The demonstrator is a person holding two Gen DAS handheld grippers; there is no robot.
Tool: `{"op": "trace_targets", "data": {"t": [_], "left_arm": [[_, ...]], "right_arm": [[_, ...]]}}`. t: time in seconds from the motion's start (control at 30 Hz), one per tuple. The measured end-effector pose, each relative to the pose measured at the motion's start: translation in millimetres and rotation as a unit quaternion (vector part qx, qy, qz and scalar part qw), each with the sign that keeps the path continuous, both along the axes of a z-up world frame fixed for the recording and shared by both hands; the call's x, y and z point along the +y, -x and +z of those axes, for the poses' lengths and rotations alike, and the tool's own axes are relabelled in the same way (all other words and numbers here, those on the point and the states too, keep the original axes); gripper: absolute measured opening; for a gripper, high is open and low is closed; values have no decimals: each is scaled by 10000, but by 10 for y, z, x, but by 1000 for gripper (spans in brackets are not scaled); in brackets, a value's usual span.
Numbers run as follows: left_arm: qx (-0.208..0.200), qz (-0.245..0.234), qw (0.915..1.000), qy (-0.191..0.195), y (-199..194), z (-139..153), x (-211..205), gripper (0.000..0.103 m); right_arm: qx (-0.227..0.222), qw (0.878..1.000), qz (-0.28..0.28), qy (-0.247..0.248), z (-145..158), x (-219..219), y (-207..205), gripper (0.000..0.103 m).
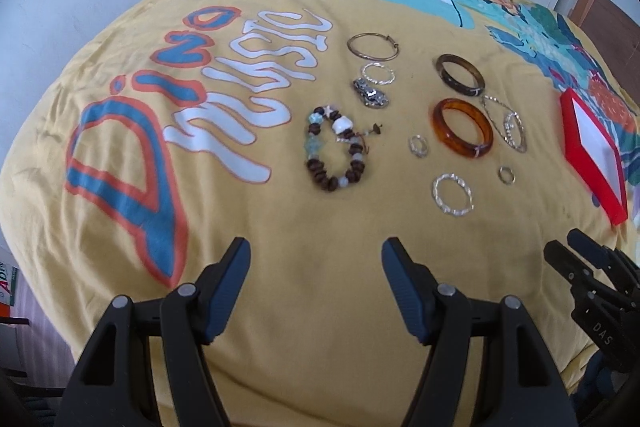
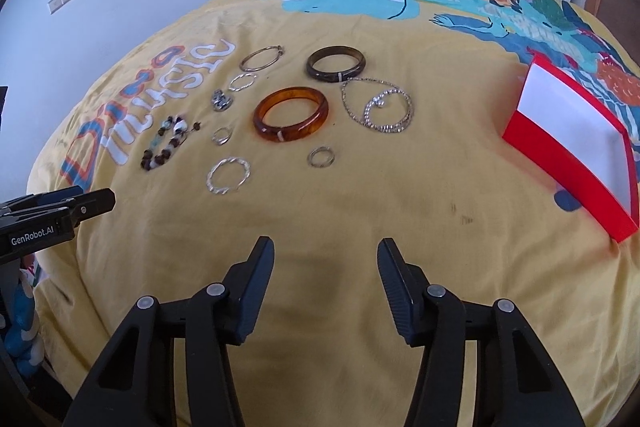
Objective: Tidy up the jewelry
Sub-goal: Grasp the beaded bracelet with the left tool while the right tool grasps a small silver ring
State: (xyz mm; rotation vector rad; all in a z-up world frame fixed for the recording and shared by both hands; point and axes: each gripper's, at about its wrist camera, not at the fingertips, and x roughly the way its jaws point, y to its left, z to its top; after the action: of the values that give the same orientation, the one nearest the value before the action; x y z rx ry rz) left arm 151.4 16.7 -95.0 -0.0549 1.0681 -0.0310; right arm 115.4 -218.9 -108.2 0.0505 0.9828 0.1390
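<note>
step: both grippers hovering before first pick | left gripper [image 1: 316, 247] and right gripper [image 2: 326, 247]: jaws apart, gripping nothing | jewelry: translucent amber plastic bangle [image 2: 291, 119] lying left of shallow red white-lined box [image 2: 576, 143] on the bed | advice: straddling one rim squarely, lifting clear

Left gripper [image 1: 316, 251] and right gripper [image 2: 326, 251]: black plastic, 2 blue ribbed pads, silver rivets, white lettering

Soft, even daylight — faint shadows, heavy fisheye bending, dark corners.
</note>
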Motion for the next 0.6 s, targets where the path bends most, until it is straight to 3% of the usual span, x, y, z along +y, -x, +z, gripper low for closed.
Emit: {"op": "trace_targets", "data": {"t": [0.6], "left_arm": [[167,-35,9998,59,-609,-320,-55,66]], "right_arm": [[129,9993,105,-329,-283,-23,-765,47]]}}
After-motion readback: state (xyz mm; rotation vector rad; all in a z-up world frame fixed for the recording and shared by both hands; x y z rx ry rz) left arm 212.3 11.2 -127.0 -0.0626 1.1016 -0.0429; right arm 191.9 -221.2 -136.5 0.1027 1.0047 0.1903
